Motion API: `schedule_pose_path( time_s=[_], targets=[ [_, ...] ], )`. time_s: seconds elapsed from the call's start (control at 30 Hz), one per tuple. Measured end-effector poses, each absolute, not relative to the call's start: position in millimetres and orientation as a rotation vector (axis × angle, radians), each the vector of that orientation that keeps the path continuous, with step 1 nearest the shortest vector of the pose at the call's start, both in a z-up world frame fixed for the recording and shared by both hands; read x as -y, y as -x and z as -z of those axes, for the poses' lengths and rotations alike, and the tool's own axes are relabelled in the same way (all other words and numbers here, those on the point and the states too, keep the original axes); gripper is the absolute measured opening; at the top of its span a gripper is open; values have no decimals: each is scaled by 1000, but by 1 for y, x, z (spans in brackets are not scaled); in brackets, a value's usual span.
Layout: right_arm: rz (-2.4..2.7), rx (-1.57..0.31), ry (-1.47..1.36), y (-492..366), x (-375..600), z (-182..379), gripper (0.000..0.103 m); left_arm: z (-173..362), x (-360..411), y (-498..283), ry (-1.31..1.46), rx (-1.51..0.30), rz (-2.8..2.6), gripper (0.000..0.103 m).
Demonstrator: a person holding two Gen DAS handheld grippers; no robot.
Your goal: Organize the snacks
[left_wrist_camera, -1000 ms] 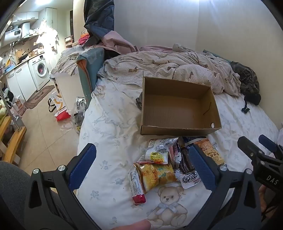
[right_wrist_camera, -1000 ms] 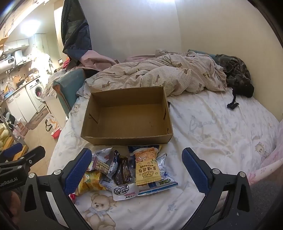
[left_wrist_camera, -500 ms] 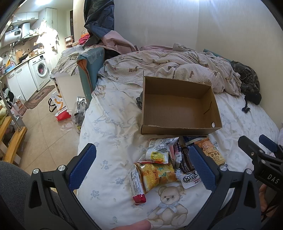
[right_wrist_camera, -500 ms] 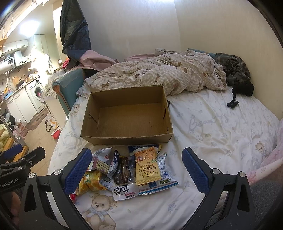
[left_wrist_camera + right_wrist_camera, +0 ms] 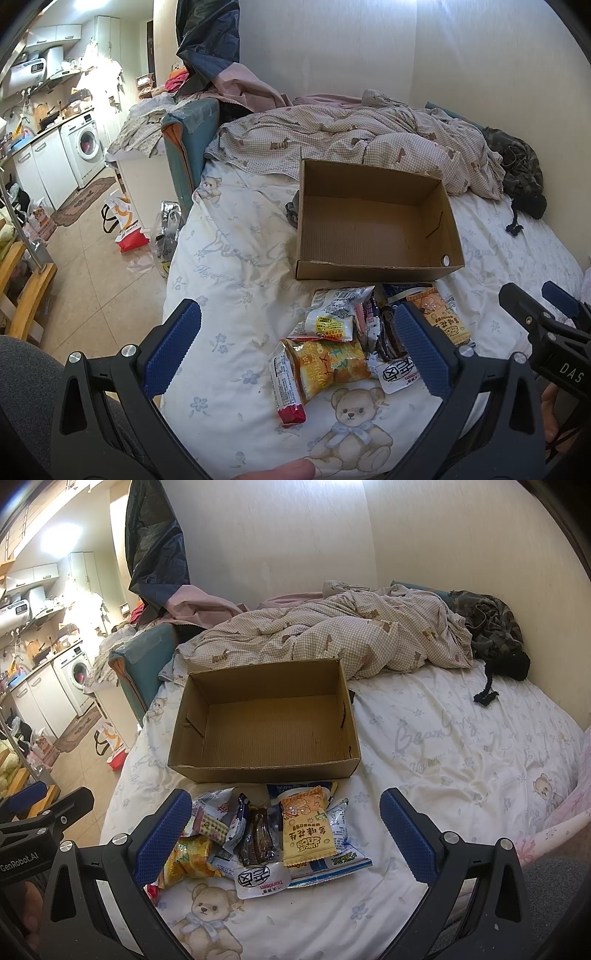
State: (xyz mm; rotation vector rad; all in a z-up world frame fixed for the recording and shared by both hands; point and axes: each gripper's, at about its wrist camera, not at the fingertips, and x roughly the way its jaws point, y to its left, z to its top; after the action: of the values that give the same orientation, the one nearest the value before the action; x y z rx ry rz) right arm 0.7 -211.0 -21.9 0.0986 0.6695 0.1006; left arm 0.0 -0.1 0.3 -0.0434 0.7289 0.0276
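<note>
1. we judge that we are at the very start: the cardboard box (image 5: 264,723) sits empty on the bed (image 5: 461,746), and every snack lies outside it, so the step in hand is choosing the first packet.
2. our left claw (image 5: 295,347) is spread wide and holds nothing; it hangs over the left part of the snack pile (image 5: 369,339).
3. our right claw (image 5: 282,836) is likewise released and empty, framing the same pile from the near side.
4. the pile lies on the bedsheet just near the box's near wall, between the box and a printed teddy bear (image 5: 207,919).
5. how the snacks look: flat, crinkly foil and plastic packets, overlapping one another. an orange peanut-print packet (image 5: 308,829) lies on top at the right, over a blue and white packet (image 5: 340,853). a dark brown wrapped bar (image 5: 258,836) sits in the middle, a white round-cornered sachet (image 5: 264,878) at the near edge, and a yellow packet (image 5: 328,363) with a red-ended bar (image 5: 286,384) beside it at the left.
6. the next move, as we see it, calls for lowering 1 claw onto a top packet, the orange one for the right or the yellow one for the left, and pinching a single edge so neighbours do not lift with it.
7. then it goes up over the low near wall and into the box.
</note>
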Motion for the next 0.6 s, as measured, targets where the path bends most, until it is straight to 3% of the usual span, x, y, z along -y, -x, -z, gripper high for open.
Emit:
schedule_pose_path(
  time_s=[0.6],
  targets=[
    [-99, -670, -101, -1, 211, 22, 103, 0, -3, 0, 43, -731, -28, 103]
  ],
)
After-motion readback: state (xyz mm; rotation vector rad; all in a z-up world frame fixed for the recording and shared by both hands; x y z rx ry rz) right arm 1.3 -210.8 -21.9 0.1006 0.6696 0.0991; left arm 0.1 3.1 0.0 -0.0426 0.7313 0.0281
